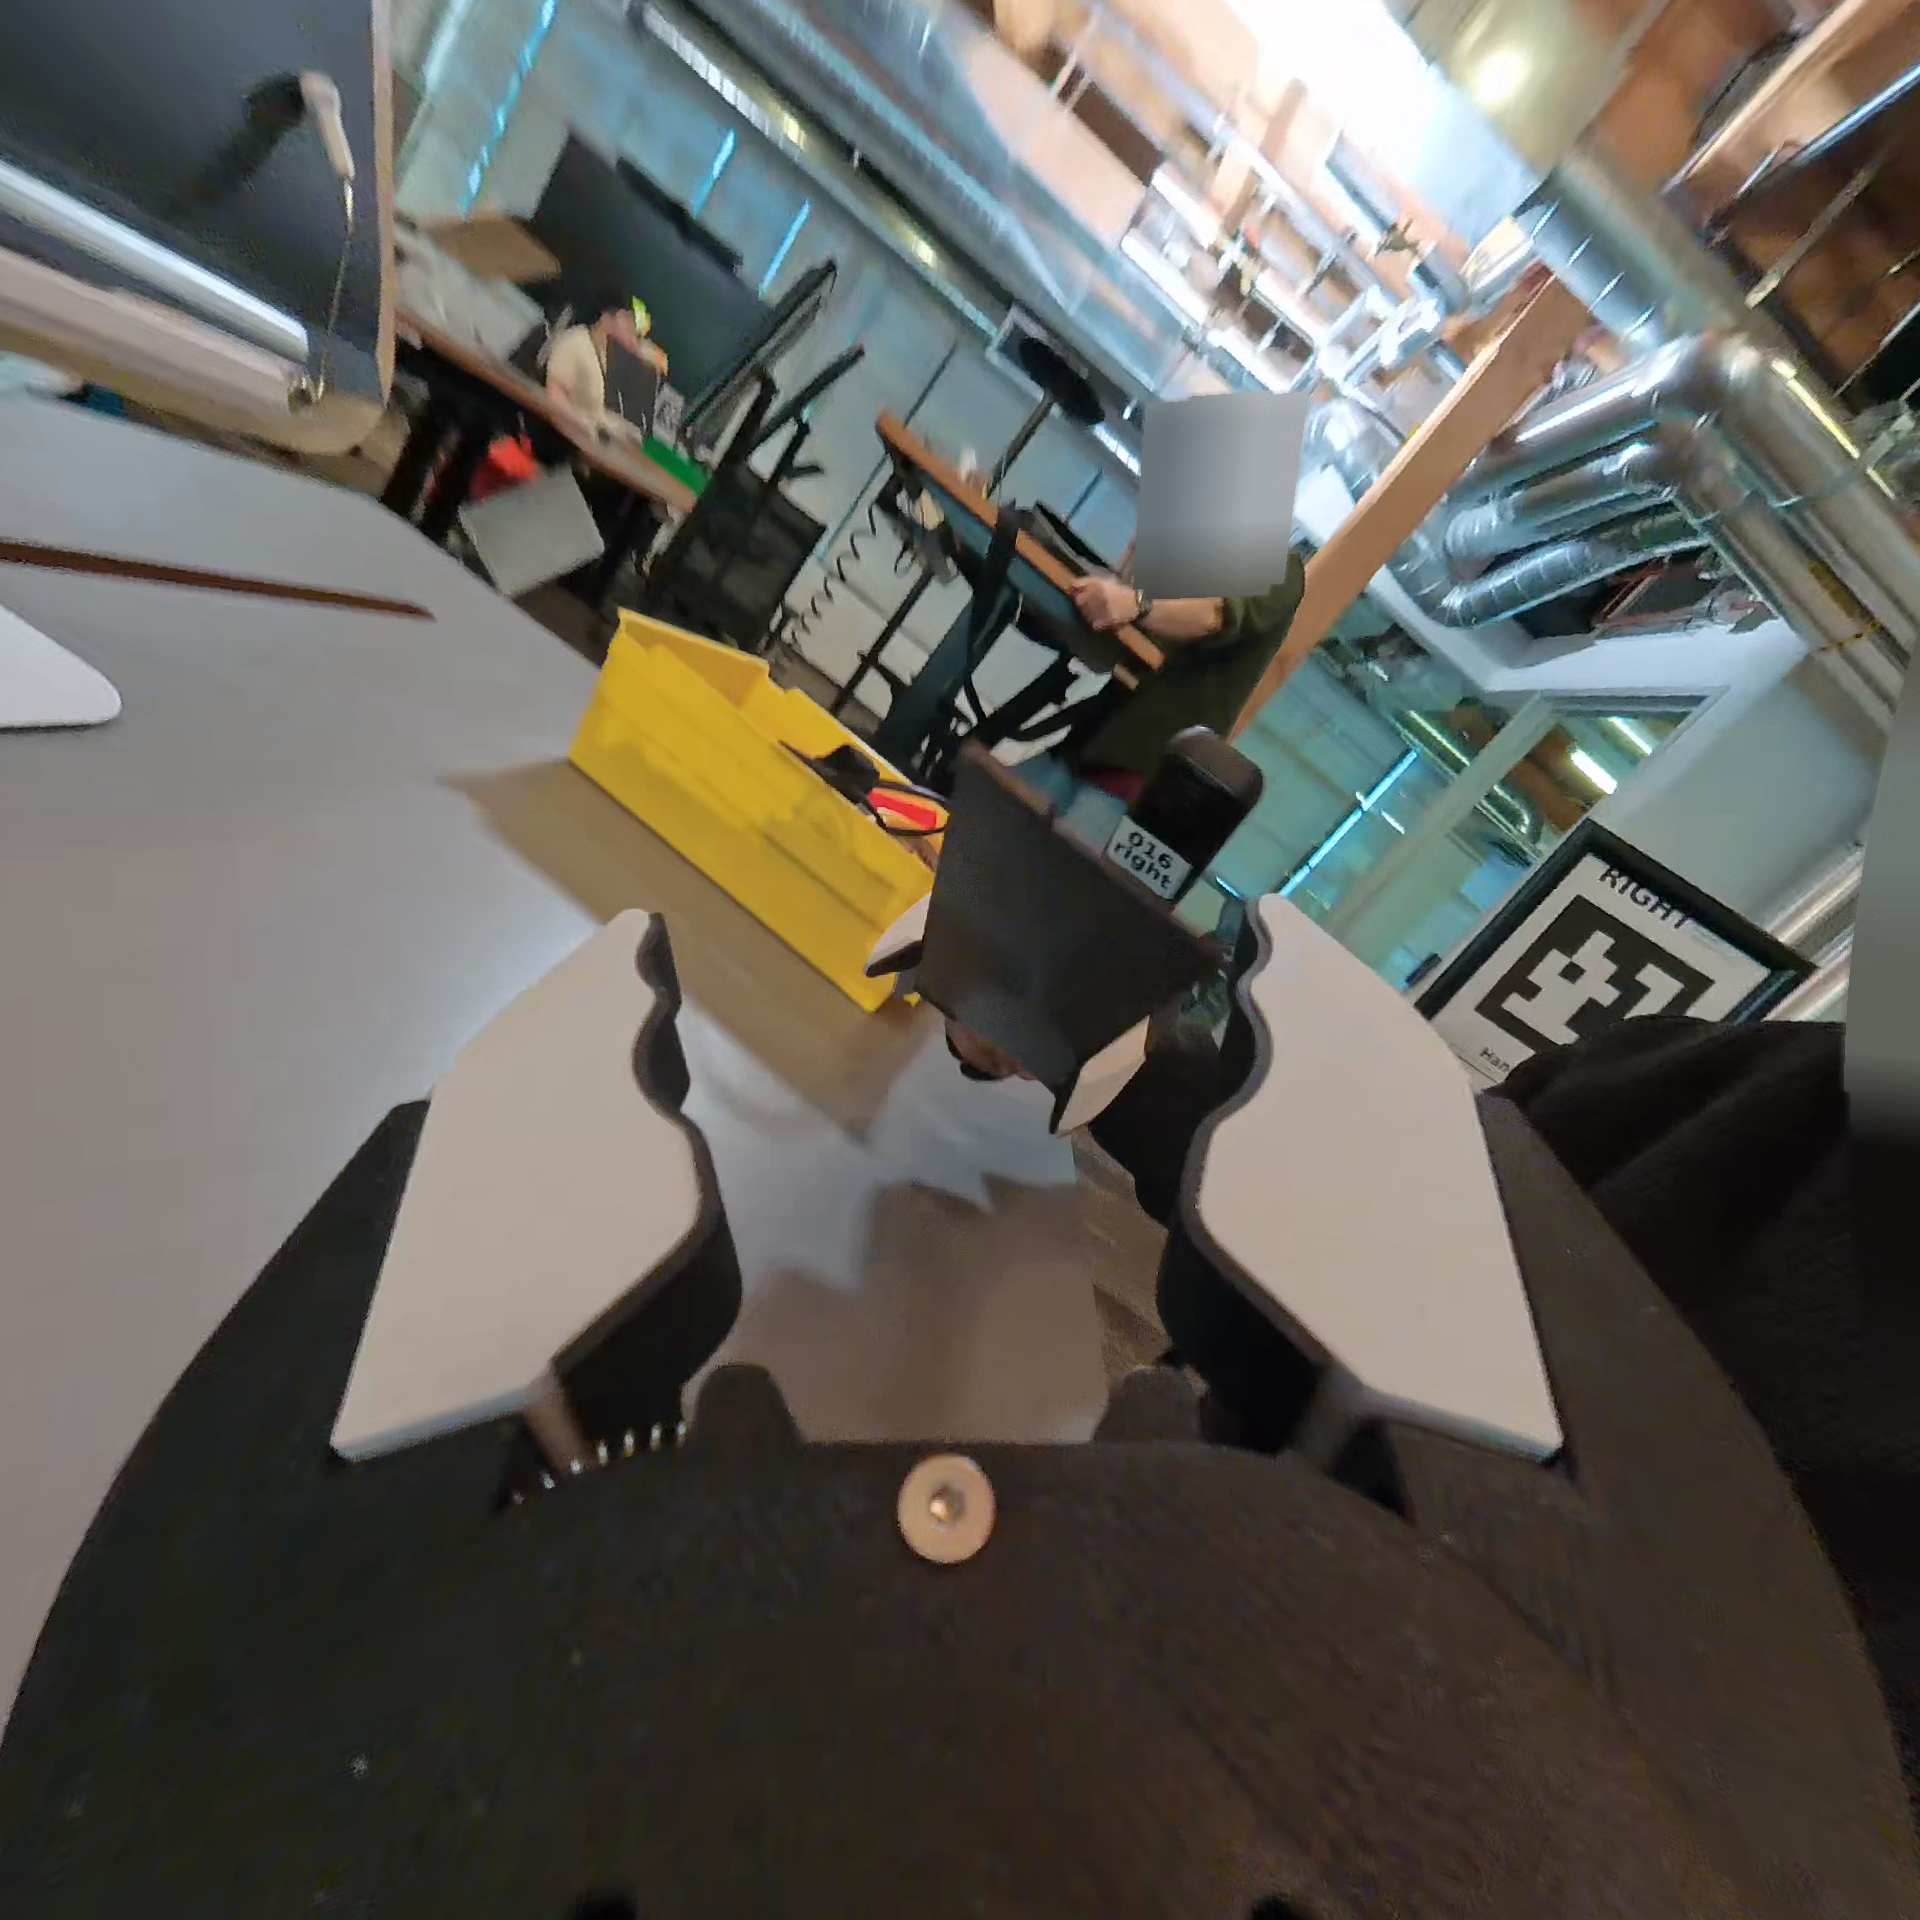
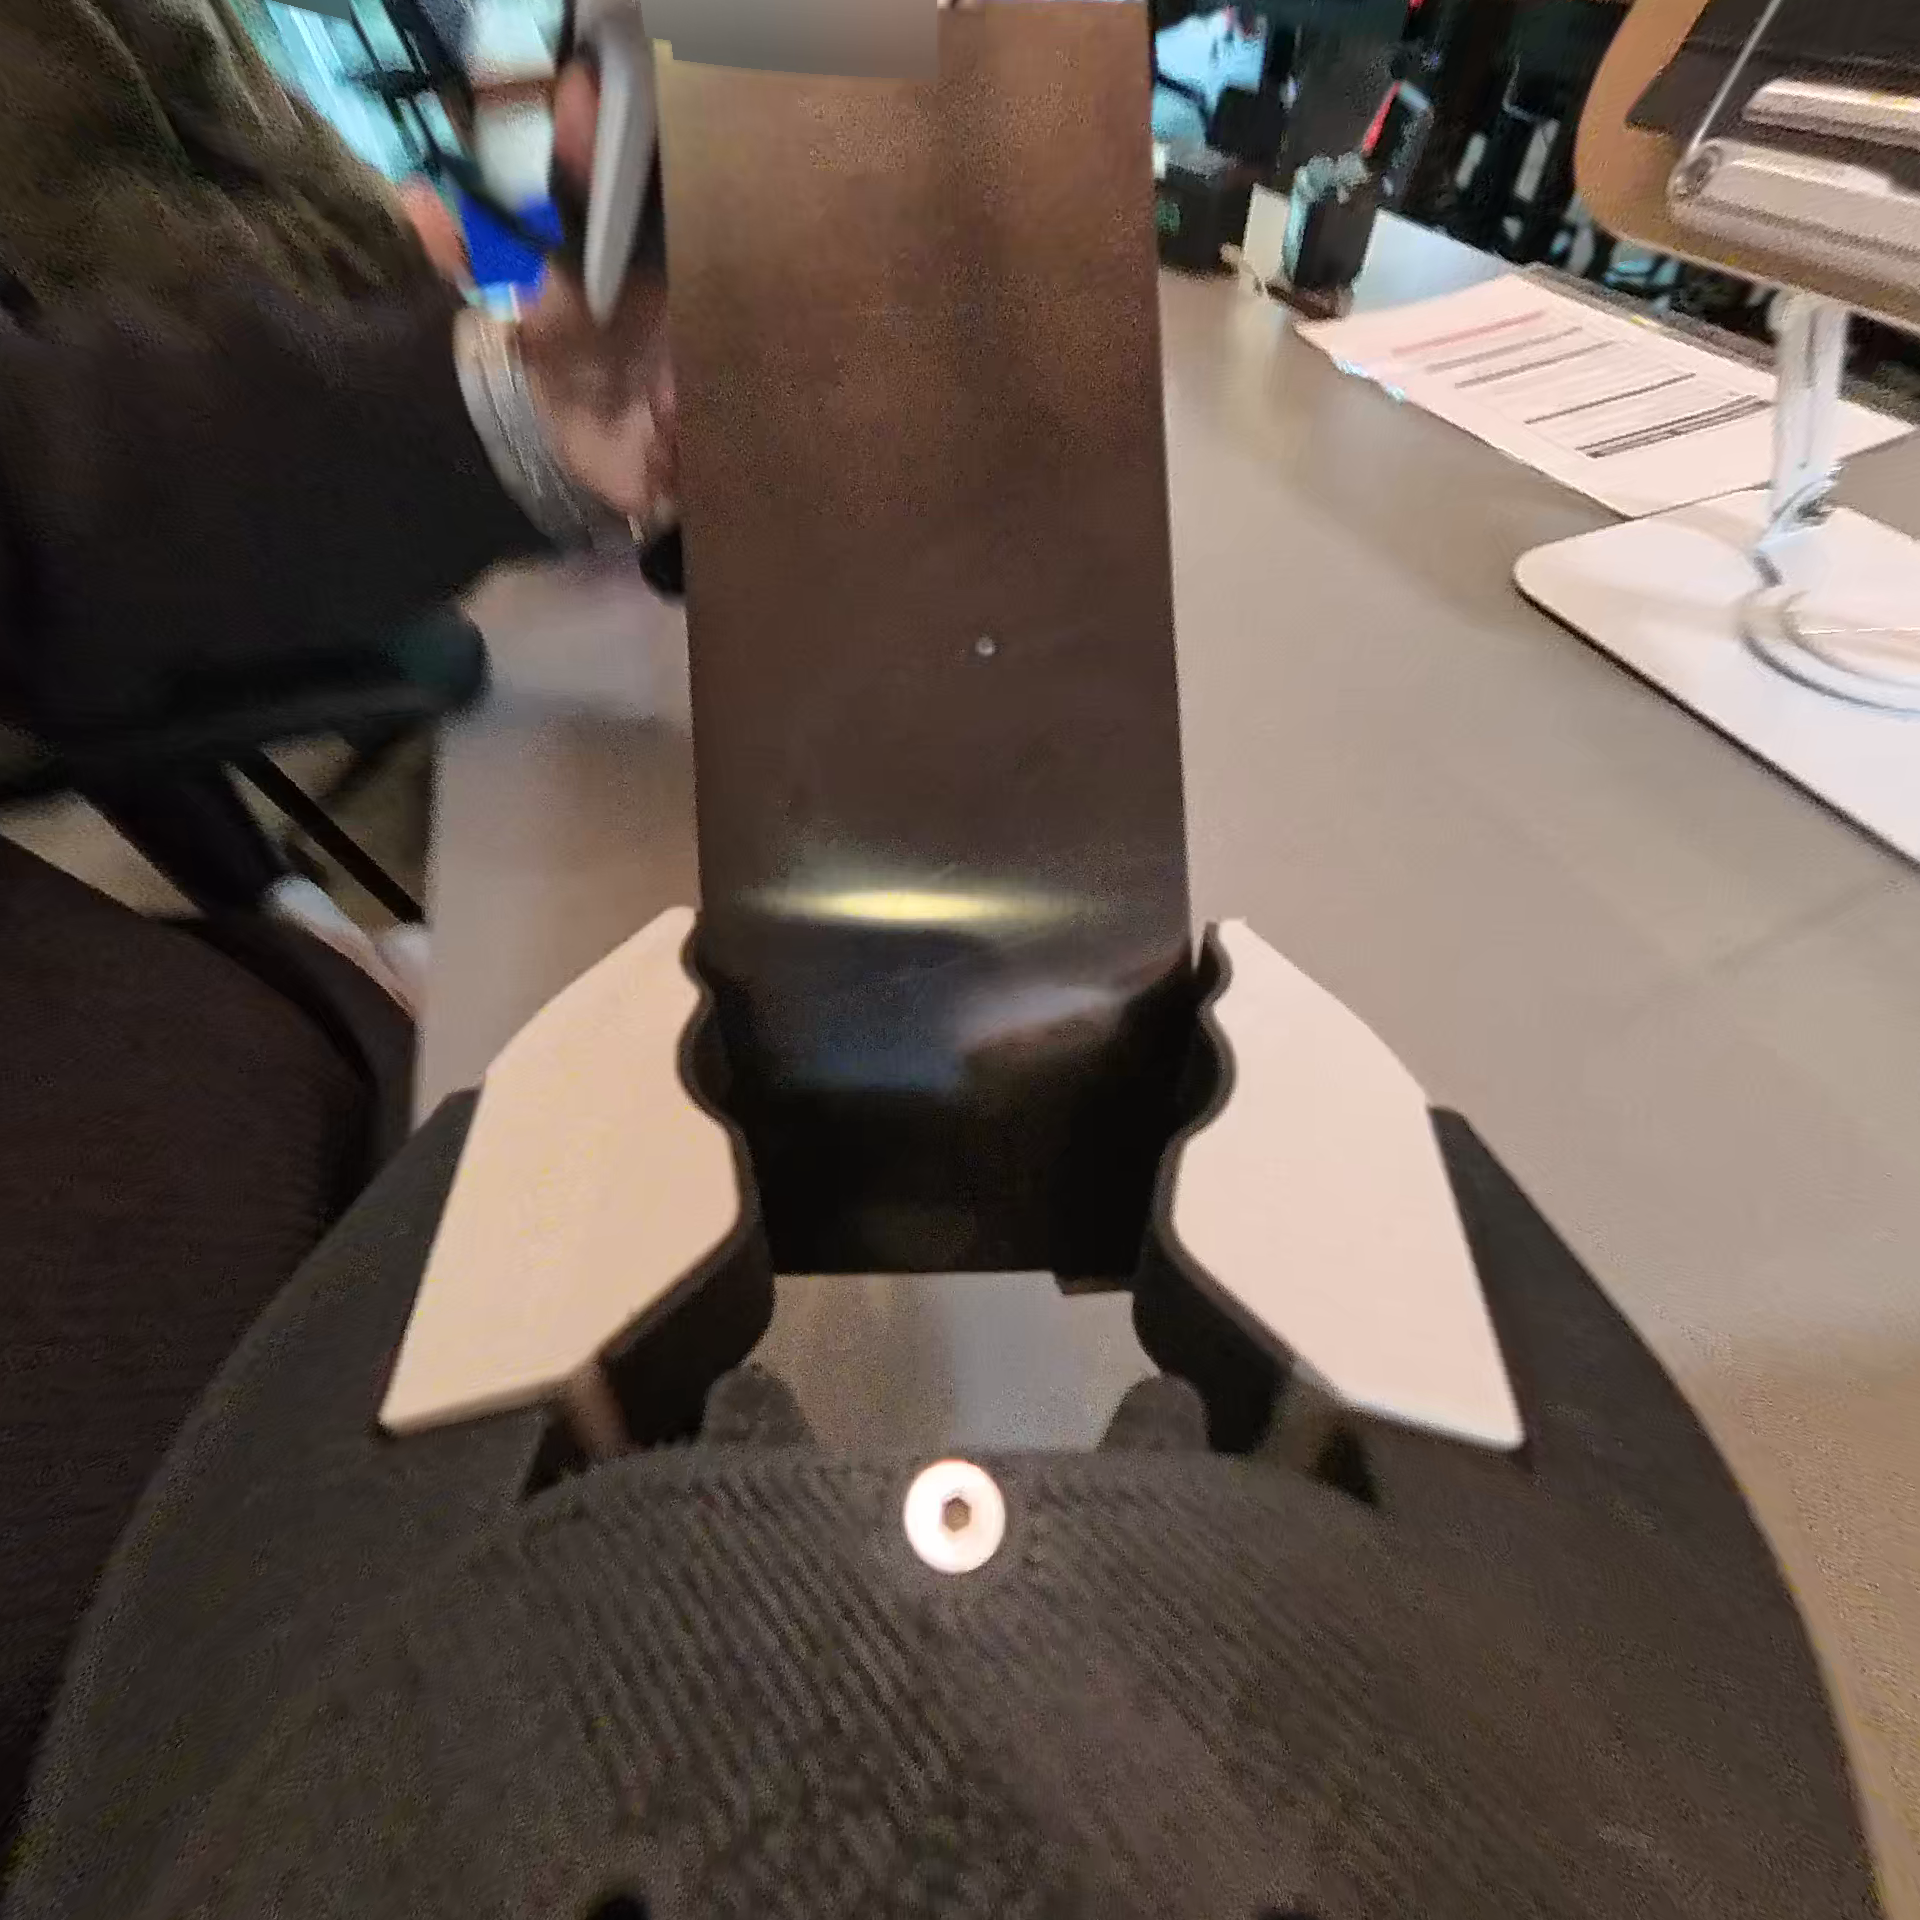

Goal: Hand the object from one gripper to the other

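1. Presently, the right tool is seen pinching the near end of the dark flat plate, which is held clear of the grey surface and projects forward between the fingers.
2. The left tool is spread wide with nothing between its fingers.
3. Ahead of the left tool, the plate is held up in the right tool, close to the gap between the fingertips but not yet enclosed.
4. Risk: if the right tool is released before the left is pressed onto the plate, the plate is likely to drop.
5. Risk: a thin, smooth plate gripped only at an edge may pivot or slip.
6. Farther off, a yellow bin rests on the surface.
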Tool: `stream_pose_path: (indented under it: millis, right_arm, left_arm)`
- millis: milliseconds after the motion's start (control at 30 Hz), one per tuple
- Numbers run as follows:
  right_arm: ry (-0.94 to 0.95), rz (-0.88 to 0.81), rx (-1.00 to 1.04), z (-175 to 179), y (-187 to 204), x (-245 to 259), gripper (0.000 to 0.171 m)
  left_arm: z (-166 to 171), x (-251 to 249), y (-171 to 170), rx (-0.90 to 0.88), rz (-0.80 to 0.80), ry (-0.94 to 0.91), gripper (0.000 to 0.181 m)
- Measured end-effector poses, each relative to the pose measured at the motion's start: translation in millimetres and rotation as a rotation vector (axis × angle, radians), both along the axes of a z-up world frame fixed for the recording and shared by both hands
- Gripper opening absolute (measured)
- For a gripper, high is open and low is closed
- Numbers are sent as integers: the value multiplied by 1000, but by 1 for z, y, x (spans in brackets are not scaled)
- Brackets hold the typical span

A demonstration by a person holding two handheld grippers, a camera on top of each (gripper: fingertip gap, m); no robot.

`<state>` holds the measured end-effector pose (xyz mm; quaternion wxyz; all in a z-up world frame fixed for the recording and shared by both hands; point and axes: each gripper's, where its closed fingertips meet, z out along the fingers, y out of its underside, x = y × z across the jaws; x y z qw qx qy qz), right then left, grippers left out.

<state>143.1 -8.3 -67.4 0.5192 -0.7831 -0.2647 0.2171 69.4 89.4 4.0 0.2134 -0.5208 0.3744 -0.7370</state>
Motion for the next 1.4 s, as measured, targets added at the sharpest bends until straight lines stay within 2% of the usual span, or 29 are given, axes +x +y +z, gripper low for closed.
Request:
stream_pose_path:
  millis: [100,200,400,533,633,967,1067,1200,1400]
  right_arm:
    - [231,13,-6,15,0,-9,89]
    - [365,10,-1,21,1,-20,88]
    - [457,19,17,25,0,-49,88]
    - [518,36,25,28,-4,-64,88]
    - [546,50,23,26,-5,-75,88]
    - [580,115,-29,14,-8,-99,88]
    - [573,127,-36,12,-9,-104,88]
    - [575,131,-44,10,-10,-104,88]
    - [569,130,-23,12,-10,-104,89]
  left_arm:
    - [-6,-6,-19,62,56,-60,108]
    - [-17,-1,-43,132,109,-74,116]
    - [-11,14,-86,220,97,-83,127]
    - [-4,13,-87,150,130,-115,128]
    - [-4,13,-86,92,119,-121,126]
    - [-8,15,-98,91,71,-122,118]
    - [-8,13,-98,82,61,-134,110]
    - [-5,10,-101,89,34,-166,90]
    - [-4,8,-103,113,29,-175,89]
